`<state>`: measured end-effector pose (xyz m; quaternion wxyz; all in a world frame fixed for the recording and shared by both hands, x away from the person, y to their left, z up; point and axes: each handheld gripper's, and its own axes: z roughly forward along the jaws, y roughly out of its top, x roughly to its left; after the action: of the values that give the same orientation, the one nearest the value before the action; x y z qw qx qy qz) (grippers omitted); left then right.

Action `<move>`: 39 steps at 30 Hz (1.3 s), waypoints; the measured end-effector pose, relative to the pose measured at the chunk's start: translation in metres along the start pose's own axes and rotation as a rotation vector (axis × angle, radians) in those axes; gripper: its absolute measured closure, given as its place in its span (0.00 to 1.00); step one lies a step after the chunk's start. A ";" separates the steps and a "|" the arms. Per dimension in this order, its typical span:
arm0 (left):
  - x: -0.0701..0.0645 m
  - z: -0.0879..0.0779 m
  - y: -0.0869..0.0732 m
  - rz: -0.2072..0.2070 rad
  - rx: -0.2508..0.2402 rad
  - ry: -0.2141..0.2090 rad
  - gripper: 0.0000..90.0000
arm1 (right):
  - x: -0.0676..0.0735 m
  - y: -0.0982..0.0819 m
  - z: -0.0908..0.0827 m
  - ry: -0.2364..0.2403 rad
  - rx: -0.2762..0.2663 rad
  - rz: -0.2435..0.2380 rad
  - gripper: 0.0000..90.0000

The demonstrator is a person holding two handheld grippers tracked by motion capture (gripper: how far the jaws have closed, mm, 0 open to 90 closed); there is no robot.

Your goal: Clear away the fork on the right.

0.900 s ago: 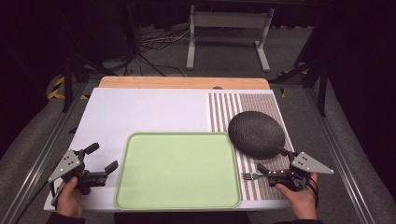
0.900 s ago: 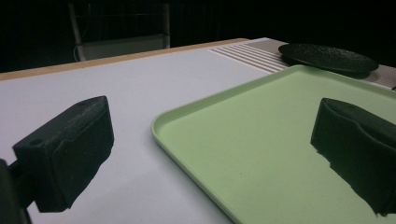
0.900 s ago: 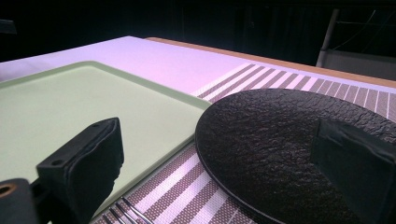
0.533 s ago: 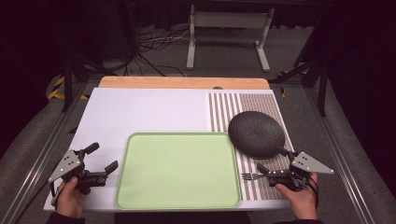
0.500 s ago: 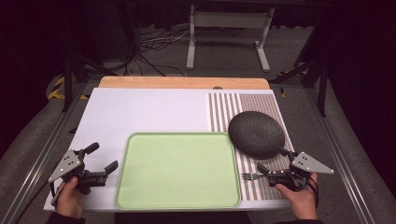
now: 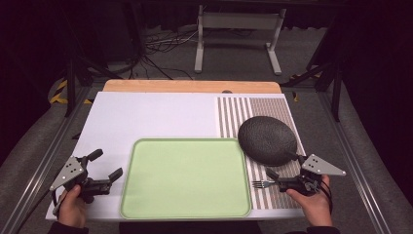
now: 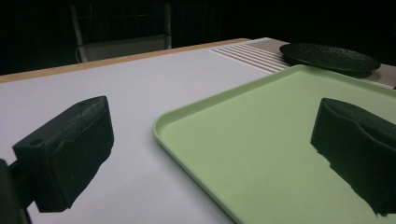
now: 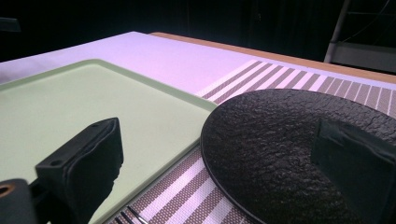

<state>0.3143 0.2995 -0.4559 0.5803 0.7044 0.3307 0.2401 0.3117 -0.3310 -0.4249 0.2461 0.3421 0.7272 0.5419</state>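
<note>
High view: the left tool (image 6: 106, 166) gapes empty beside the green tray (image 6: 185, 178); the right tool (image 6: 283, 169) gapes too, a fork (image 6: 263, 184) just ahead, the black plate (image 6: 267, 140) beyond

A lab or recording studio, not a home. Black curtains surround the white table (image 6: 146, 117), which sits in a metal frame (image 6: 36, 170) (loose cables (image 6: 160, 46) on grey carpet behind). A bare metal stand (image 6: 238, 29) waits beyond.
</note>
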 end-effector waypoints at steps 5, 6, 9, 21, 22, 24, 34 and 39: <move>0.000 -0.001 0.000 -0.004 -0.002 0.003 0.00 | -0.003 0.007 0.003 0.015 0.011 -0.005 0.05; 0.000 -0.001 0.000 -0.004 -0.002 0.003 0.00 | -0.003 0.007 0.003 0.015 0.011 -0.005 0.05; 0.000 -0.001 0.000 -0.008 -0.003 0.002 0.00 | -0.004 0.016 0.004 0.024 0.049 -0.029 0.05; 0.000 -0.001 0.000 -0.008 -0.002 0.004 0.00 | -0.012 0.040 0.002 0.068 0.239 -0.112 0.08; 0.001 -0.001 0.000 -0.006 0.000 0.003 0.00 | -0.012 0.042 0.002 0.070 0.260 -0.122 0.08; 0.001 -0.001 0.000 -0.006 0.000 0.002 0.00 | -0.011 0.044 0.002 0.067 0.300 -0.148 0.08; 0.000 -0.001 0.000 -0.006 -0.008 0.007 0.00 | -0.015 0.054 0.003 0.081 0.510 -0.247 0.13; 0.000 -0.001 0.000 -0.005 -0.007 0.008 0.00 | -0.017 0.055 0.004 0.085 0.583 -0.276 0.13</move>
<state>0.3136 0.3005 -0.4554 0.5821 0.7005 0.3340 0.2429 0.3387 -0.3319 -0.3736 0.1786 0.2734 0.9008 0.2862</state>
